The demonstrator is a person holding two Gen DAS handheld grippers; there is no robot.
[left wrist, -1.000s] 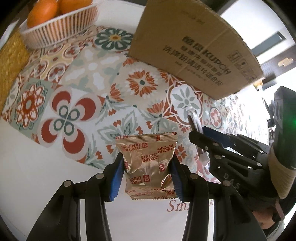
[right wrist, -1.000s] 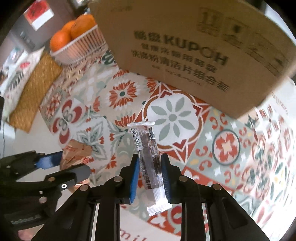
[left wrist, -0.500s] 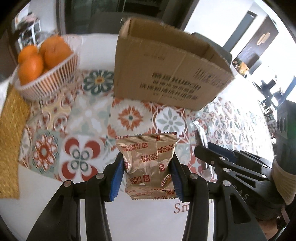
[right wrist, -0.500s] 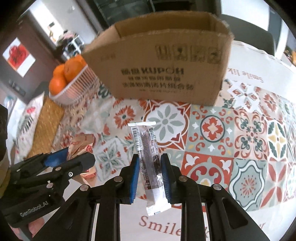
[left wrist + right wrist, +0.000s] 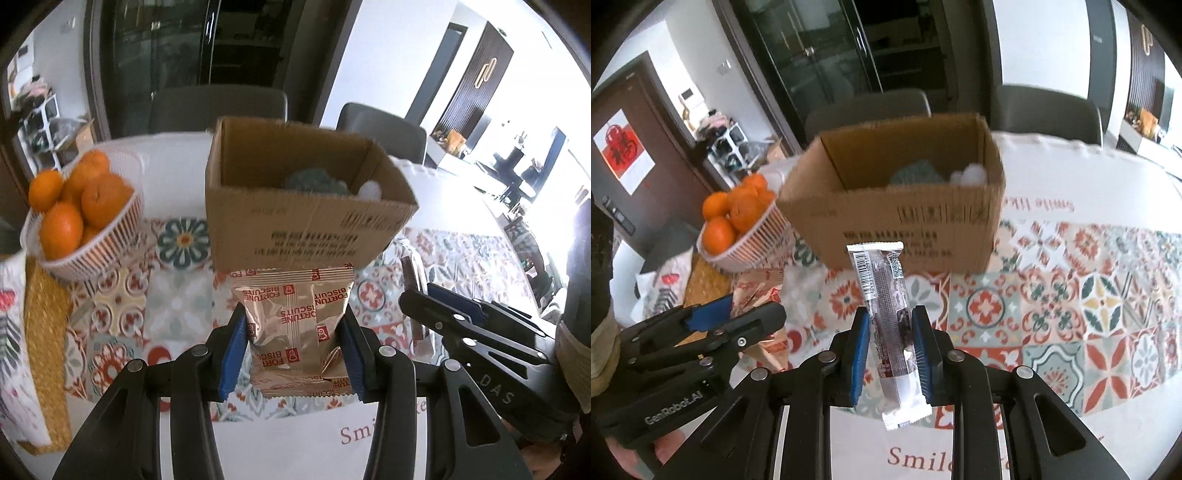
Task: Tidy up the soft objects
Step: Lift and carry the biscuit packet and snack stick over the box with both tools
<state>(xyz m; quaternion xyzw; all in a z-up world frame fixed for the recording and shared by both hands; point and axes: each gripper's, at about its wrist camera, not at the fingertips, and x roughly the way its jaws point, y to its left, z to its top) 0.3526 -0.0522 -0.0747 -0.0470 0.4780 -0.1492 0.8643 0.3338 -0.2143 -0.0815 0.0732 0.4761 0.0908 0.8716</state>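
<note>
Left gripper (image 5: 293, 354) pinched on biscuit packet (image 5: 295, 325); right gripper (image 5: 889, 354) clamped on slim dark bar (image 5: 888, 325). Ahead of both, open cardboard box (image 5: 306, 229). Risked snagging its near rim, or slippery wrappers sliding free.

Gold biscuit packet (image 5: 295, 325); brown box (image 5: 295, 225); floral-tiled tablecloth (image 5: 1071, 295)
</note>
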